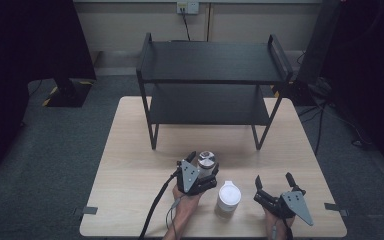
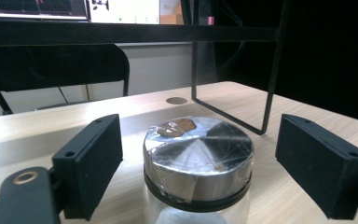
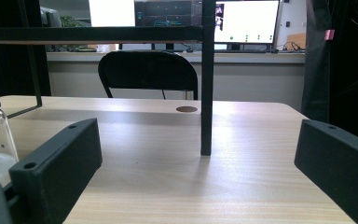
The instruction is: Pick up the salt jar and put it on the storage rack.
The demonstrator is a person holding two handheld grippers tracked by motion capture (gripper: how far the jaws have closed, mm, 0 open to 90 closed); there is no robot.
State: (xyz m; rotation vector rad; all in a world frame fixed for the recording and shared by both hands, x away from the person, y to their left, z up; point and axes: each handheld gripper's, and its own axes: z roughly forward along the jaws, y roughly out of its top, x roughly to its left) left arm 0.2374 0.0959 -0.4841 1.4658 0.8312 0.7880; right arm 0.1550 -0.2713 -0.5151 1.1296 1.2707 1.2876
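Jar [image 2: 198,170] of clear glass with a shiny metal lid stands upright on the bench [image 1: 130,165], just in front of the black two-tier shelf [image 1: 212,62]. Left tongs [image 1: 203,167] straddle it at lid height, a pad to each side with a gap showing, so they are released and not yet gripping; the placing suggests a grasp by the lid. What the jar contains I cannot tell. A second jar with a white lid [image 1: 229,196] stands just beside it, nearer the person, white matter in its lower part. Right tongs [image 1: 275,182] rest spread and empty, near the bench's front edge.
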